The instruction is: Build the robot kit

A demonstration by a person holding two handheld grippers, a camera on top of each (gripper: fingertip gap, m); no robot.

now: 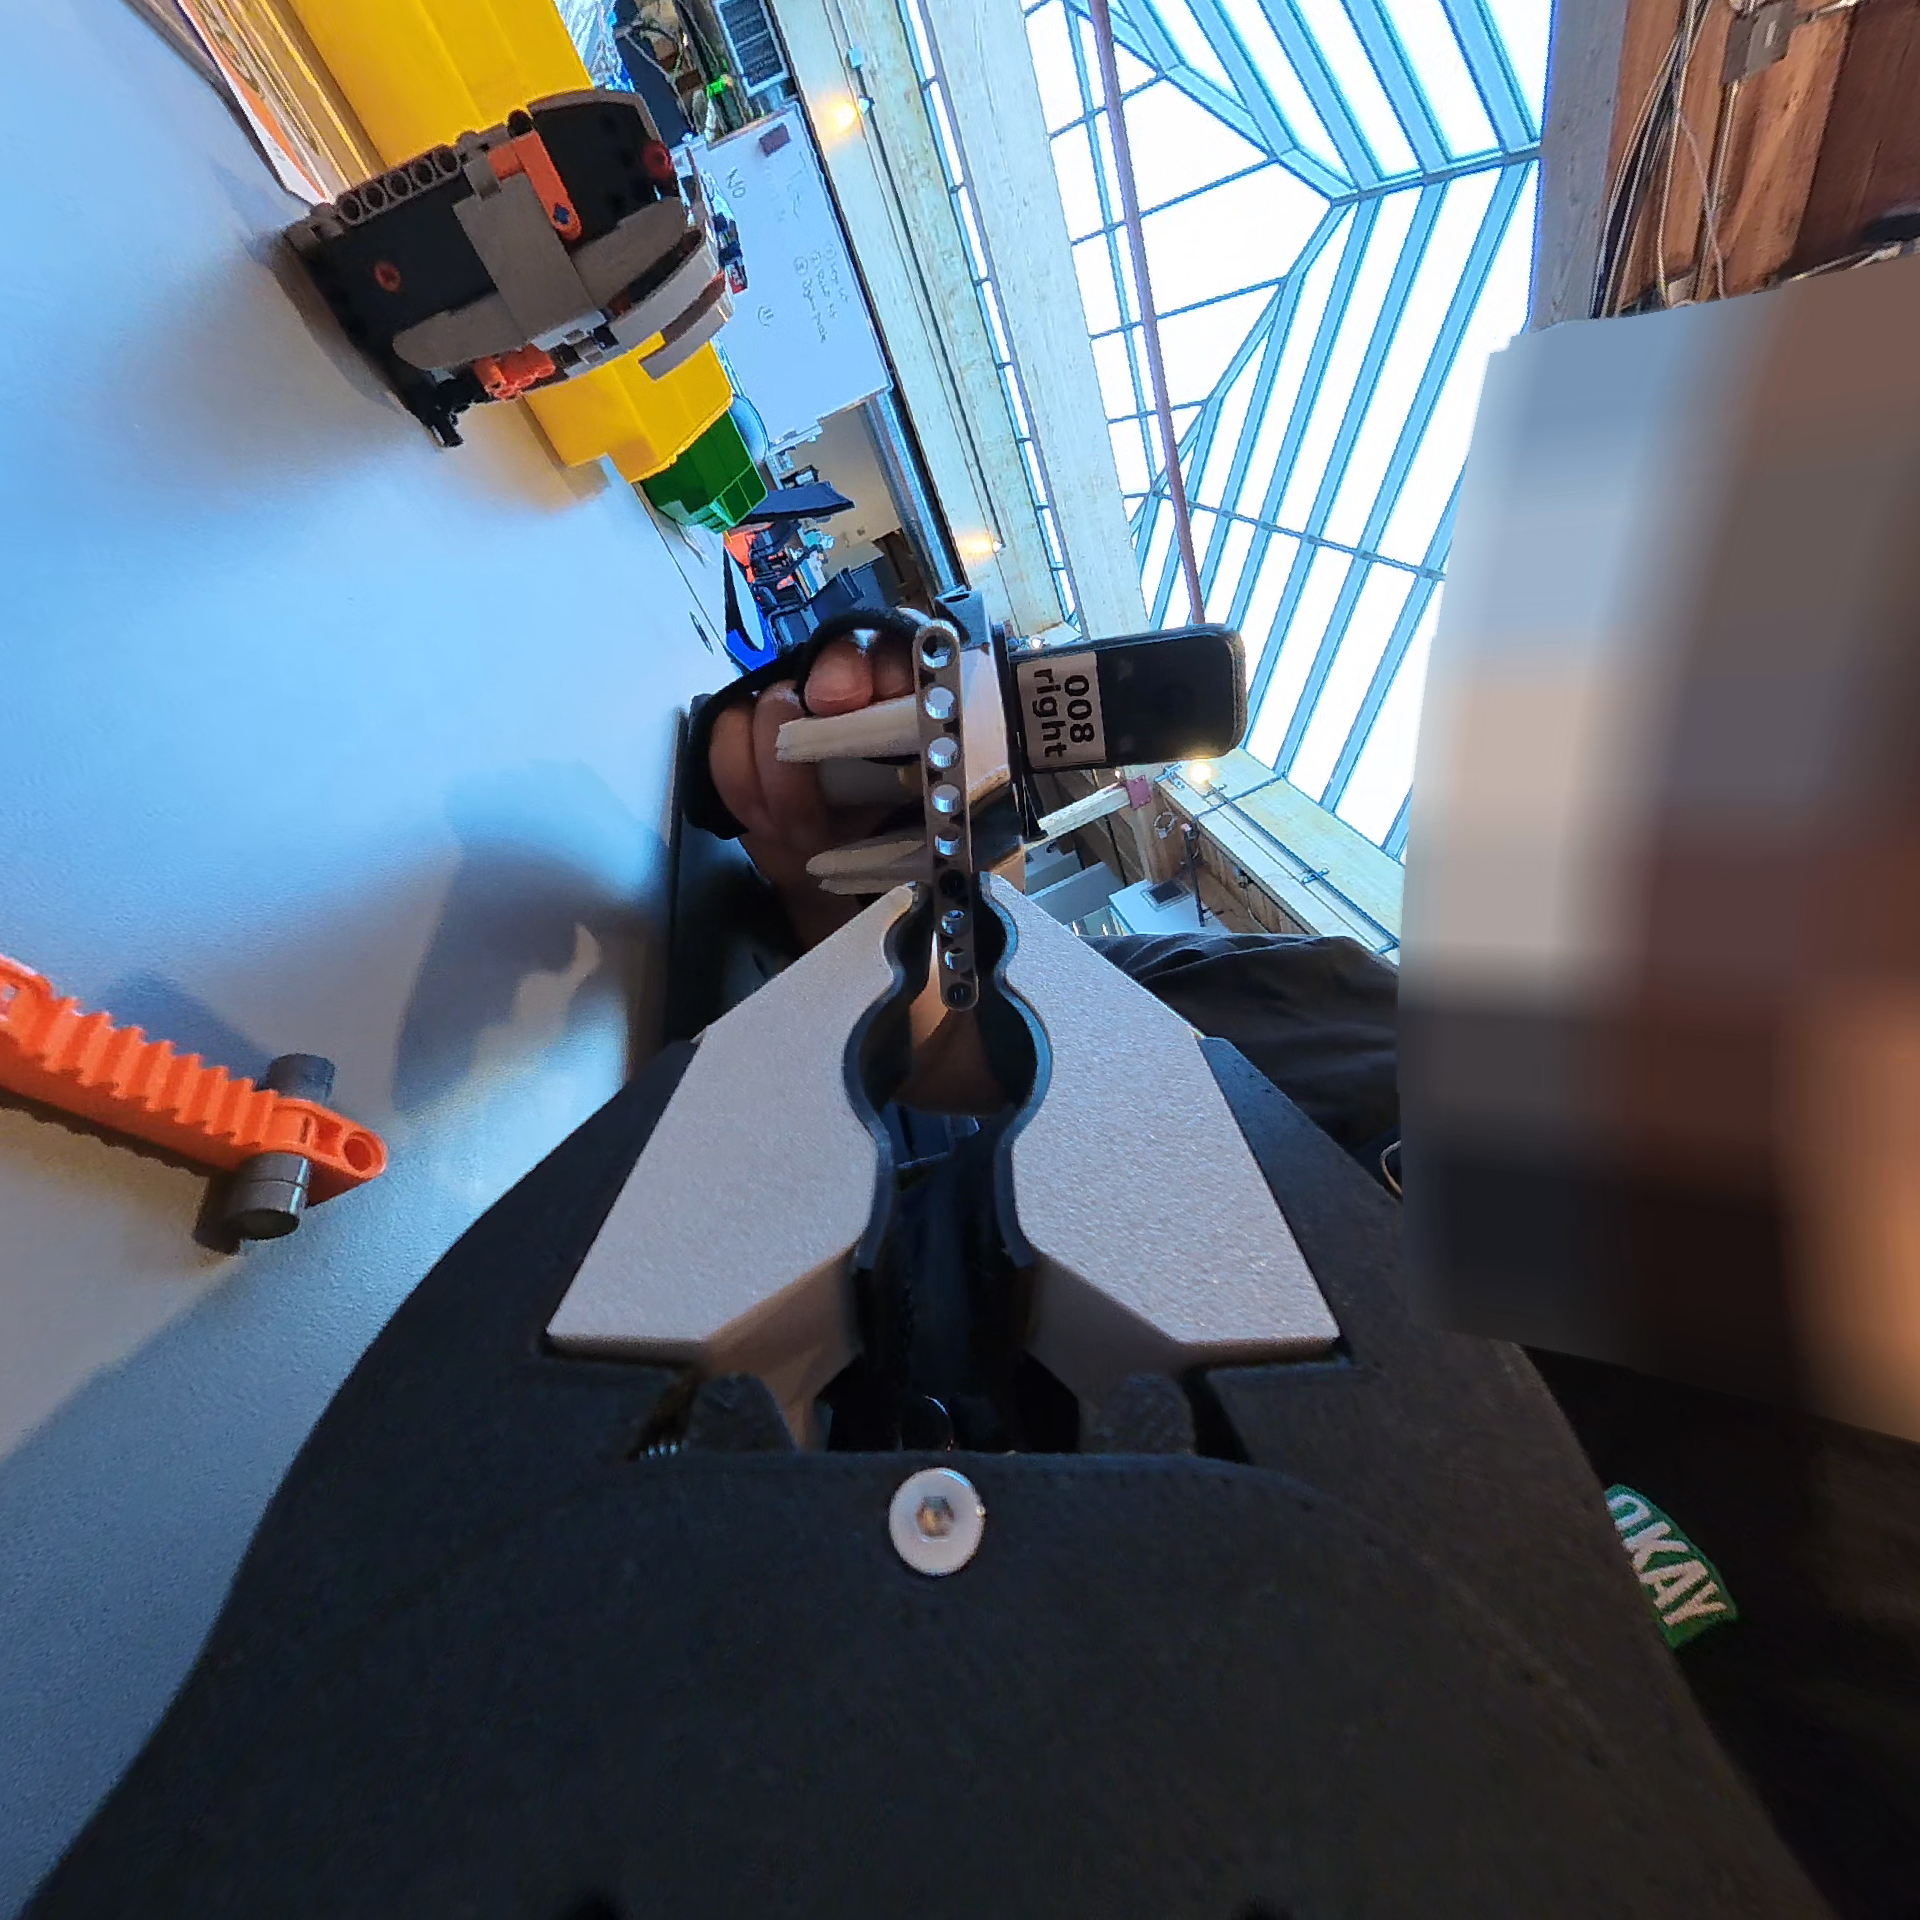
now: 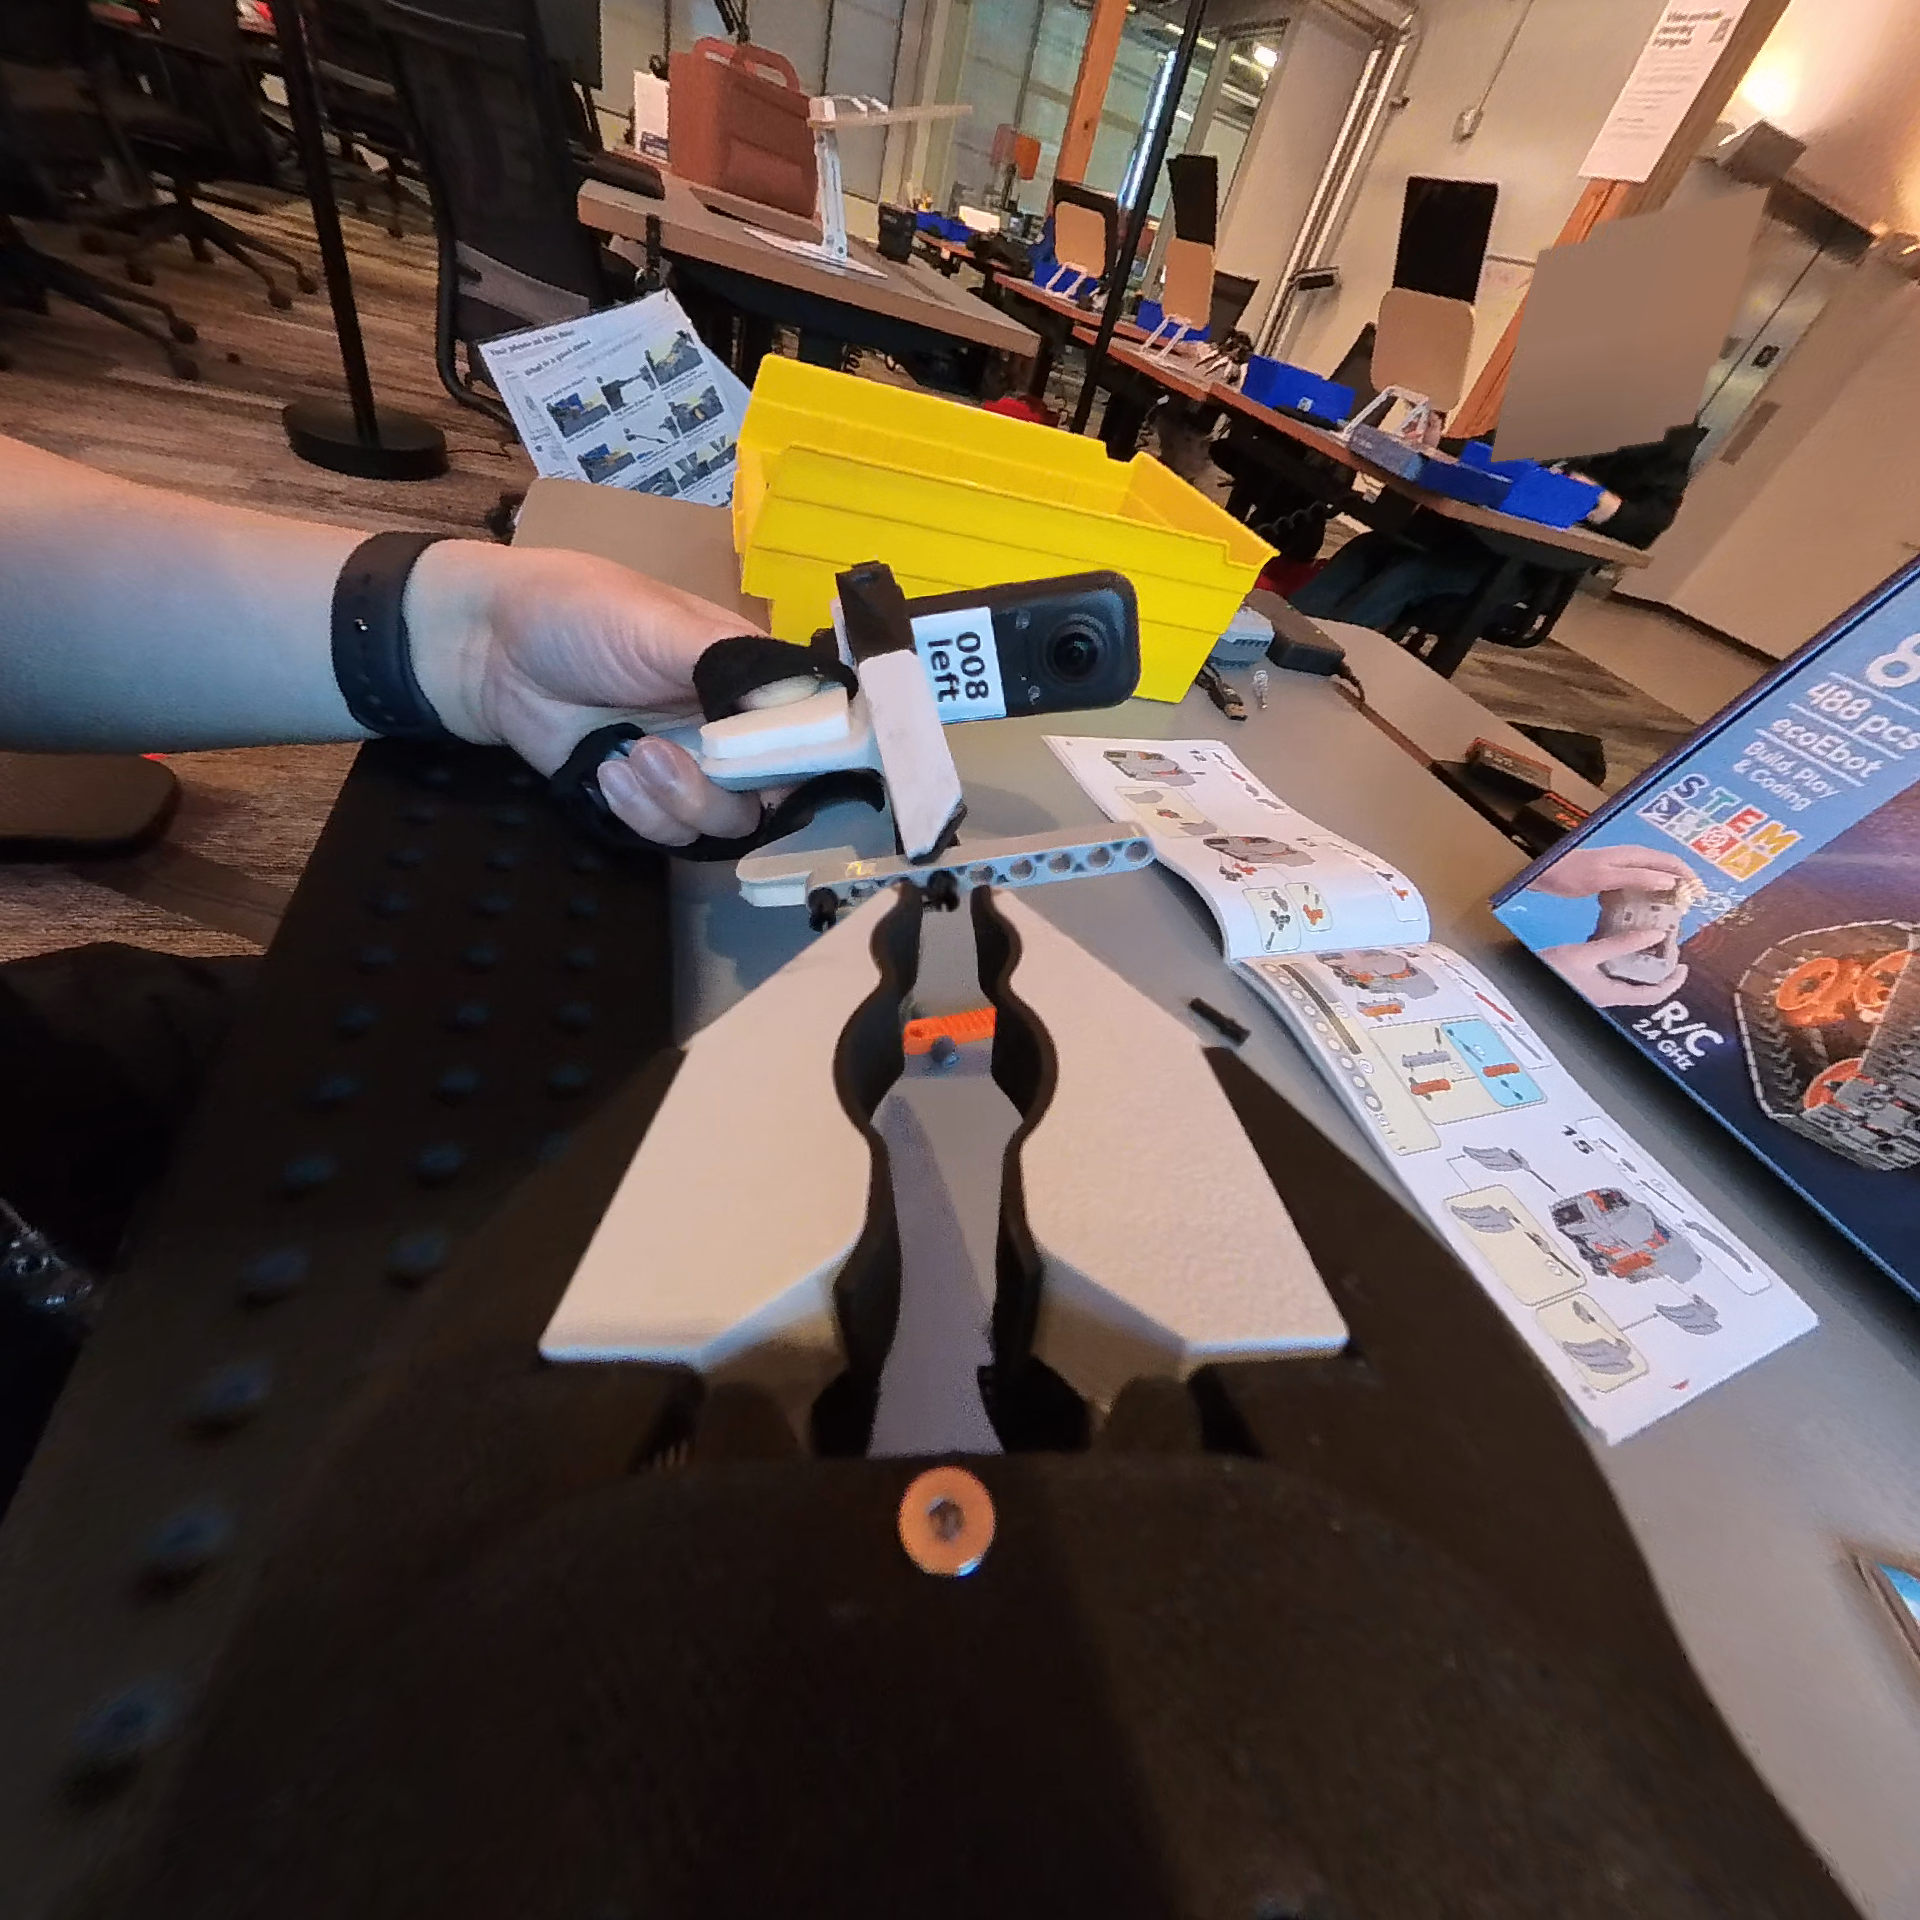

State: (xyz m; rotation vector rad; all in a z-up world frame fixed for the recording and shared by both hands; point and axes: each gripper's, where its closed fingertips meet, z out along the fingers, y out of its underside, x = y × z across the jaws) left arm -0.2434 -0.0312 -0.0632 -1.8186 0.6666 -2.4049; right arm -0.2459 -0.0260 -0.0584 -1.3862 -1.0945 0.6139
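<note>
My left gripper [image 1: 951, 904] is shut on one end of a long grey perforated beam [image 1: 943, 748] and holds it in the air above the table. The beam also shows in the right wrist view [image 2: 1039, 862], lying level, with black pins [image 2: 940, 891] sticking out of its near side. My right gripper [image 2: 948, 904] has only a narrow gap between its jaws. Its tips sit on either side of one black pin, and it is not clearly clamped. It faces the left gripper across the beam and shows beyond it in the left wrist view [image 1: 831, 800].
On the grey table [image 1: 260, 675] lie an orange toothed rack with grey pins [image 1: 156, 1101], a partly built grey and black model [image 1: 520, 260], stacked yellow bins [image 2: 987, 520], an open instruction booklet [image 2: 1455, 1122] and a blue kit box [image 2: 1766, 935]. Other tables stand behind.
</note>
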